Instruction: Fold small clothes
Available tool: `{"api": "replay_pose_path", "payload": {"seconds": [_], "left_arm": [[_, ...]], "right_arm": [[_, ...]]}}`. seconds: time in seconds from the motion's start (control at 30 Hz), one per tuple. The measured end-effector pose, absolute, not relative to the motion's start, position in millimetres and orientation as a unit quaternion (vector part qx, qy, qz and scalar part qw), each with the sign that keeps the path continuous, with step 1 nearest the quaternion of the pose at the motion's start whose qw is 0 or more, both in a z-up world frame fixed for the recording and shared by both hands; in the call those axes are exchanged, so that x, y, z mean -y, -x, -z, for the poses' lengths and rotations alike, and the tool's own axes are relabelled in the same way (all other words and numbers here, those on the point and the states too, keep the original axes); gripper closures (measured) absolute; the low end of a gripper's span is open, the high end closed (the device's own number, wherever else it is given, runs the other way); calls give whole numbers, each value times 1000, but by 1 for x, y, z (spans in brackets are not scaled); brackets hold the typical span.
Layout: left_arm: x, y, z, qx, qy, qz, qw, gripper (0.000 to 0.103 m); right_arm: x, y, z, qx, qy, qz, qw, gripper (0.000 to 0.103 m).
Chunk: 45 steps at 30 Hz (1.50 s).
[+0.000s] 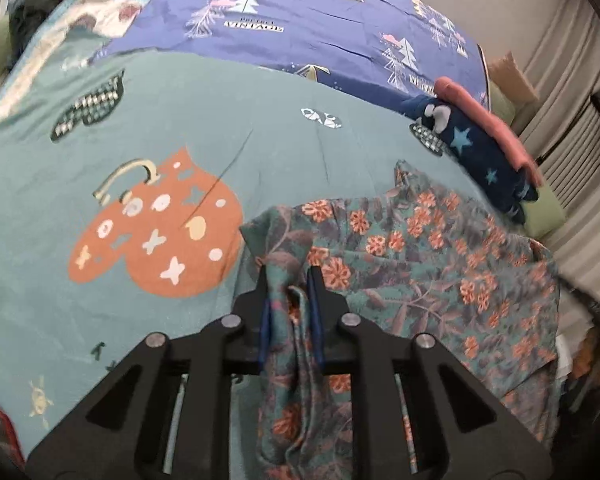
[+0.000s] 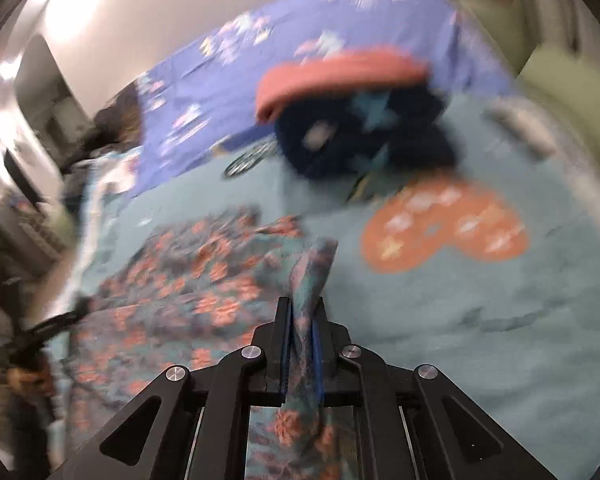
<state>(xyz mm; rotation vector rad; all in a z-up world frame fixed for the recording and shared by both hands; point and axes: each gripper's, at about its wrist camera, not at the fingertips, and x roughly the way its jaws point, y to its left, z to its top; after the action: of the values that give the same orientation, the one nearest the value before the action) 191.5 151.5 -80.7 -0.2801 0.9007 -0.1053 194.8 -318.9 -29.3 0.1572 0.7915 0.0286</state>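
Both the left gripper [image 1: 288,276] and right gripper [image 2: 302,308] pinch edges of the teal orange-flowered cloth garment [image 1: 420,256] spread on the teal patterned bedsheet [image 1: 220,120]; judgement: keep tension even, lay flat.

Was a bed under a teal printed cotton sheet [image 1: 260,152] with an orange mitten motif, beside a blue tree-patterned sheet [image 1: 320,20]. Lay directly on it: a teal floral fabric garment [image 1: 440,264], and near it a folded navy star-print fleece [image 1: 476,152] topped by a folded pink cloth [image 1: 488,120].
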Motion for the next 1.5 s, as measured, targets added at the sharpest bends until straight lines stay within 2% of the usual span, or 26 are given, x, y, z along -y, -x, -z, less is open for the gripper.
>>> {"api": "replay_pose_path", "payload": {"seconds": [0.07, 0.2, 0.3, 0.4, 0.47, 0.5, 0.53, 0.63, 0.7, 0.77, 0.9, 0.97, 1.07, 1.2, 1.4, 1.5], "left_arm": [[-150, -192, 82, -434, 123, 48, 891, 85], [-154, -190, 79, -432, 135, 19, 892, 79], [-137, -181, 45, -381, 96, 6, 920, 79], [-97, -189, 14, -372, 85, 121, 916, 78], [-63, -201, 3, -381, 82, 191, 901, 66], [-41, -209, -1, -386, 77, 227, 891, 57], [-12, -221, -1, -396, 68, 265, 876, 55], [51, -251, 12, -434, 48, 330, 837, 55], [94, -279, 31, -480, 58, 363, 797, 55], [124, -297, 49, -520, 71, 385, 759, 55], [180, -321, 90, -624, 98, 434, 642, 54], [195, -325, 98, -638, 91, 433, 630, 54], [218, -329, 96, -636, 103, 452, 617, 46], [244, -328, 81, -608, 128, 489, 612, 46], [255, -328, 65, -579, 132, 501, 630, 46], [234, -322, 56, -573, 115, 483, 652, 46]], "right_arm": [[316, -189, 21, -365, -17, 26, 931, 95], [332, -193, 33, -417, -71, -23, 906, 95], [334, -188, 39, -421, -68, -23, 904, 90], [336, -178, 45, -431, -72, -39, 899, 87], [336, -166, 48, -434, -77, -51, 896, 85], [336, -159, 50, -436, -79, -60, 894, 83], [334, -150, 51, -436, -78, -71, 894, 81], [325, -123, 49, -429, -60, -96, 896, 63], [318, -109, 47, -421, -42, -111, 899, 43], [309, -99, 49, -420, -20, -123, 899, 39], [307, -94, 57, -424, -1, -107, 899, 39], [314, -96, 61, -427, -18, -105, 898, 39], [328, -101, 67, -427, -50, -92, 898, 38], [335, -103, 76, -433, -86, -94, 892, 37], [316, -97, 79, -438, -30, -93, 894, 36], [314, -93, 78, -437, -28, -100, 894, 36]]}}
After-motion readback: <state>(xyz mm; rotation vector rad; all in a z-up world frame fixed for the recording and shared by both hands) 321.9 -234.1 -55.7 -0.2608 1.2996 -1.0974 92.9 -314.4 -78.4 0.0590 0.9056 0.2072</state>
